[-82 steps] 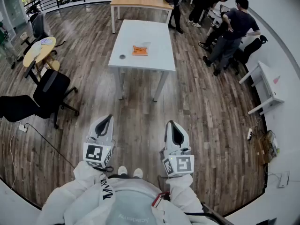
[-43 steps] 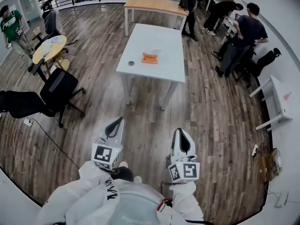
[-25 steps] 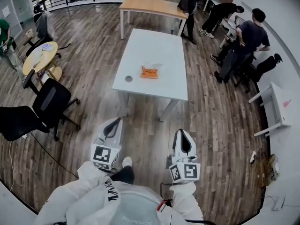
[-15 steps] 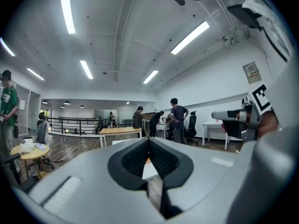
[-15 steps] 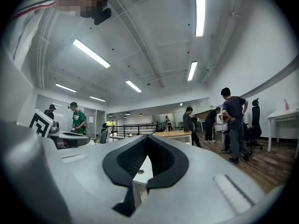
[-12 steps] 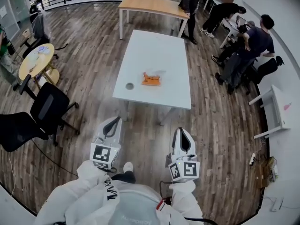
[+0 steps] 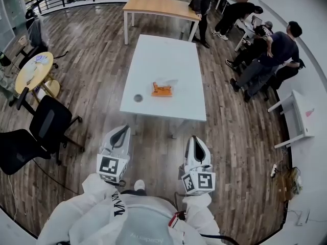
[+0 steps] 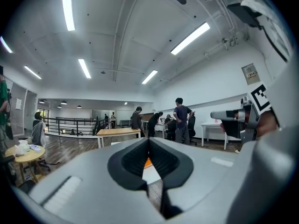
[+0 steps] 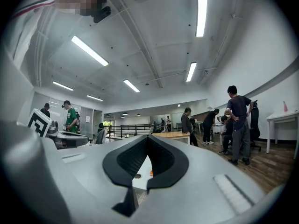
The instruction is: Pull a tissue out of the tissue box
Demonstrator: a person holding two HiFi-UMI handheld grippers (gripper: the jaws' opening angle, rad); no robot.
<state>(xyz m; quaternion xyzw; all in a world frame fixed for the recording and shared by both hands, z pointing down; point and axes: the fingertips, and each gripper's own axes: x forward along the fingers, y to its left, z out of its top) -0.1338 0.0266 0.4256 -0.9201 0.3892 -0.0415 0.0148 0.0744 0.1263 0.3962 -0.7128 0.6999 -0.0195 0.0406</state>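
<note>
An orange tissue box (image 7: 161, 89) with a white tissue sticking up lies near the middle of a long white table (image 7: 163, 60), far ahead of me. My left gripper (image 7: 121, 130) and right gripper (image 7: 192, 138) are held level side by side over the wooden floor, well short of the table. Both are shut with nothing between the jaws. In the left gripper view the tissue box (image 8: 147, 163) shows as an orange patch through the gap behind the closed left gripper (image 8: 148, 139). In the right gripper view the tissue box (image 9: 151, 173) is a small orange spot below the right gripper (image 9: 147, 136).
A small dark round object (image 7: 138, 98) sits on the white table left of the box. Black office chairs (image 7: 48, 121) and a round wooden table (image 7: 33, 70) stand at the left. Several people (image 7: 265, 50) stand at the right by a white desk (image 7: 299, 114). A wooden table (image 7: 158, 4) is behind.
The white table and tissue box have come closer in the head view as I walk toward them. Both grippers stay shut and keep their places side by side.
</note>
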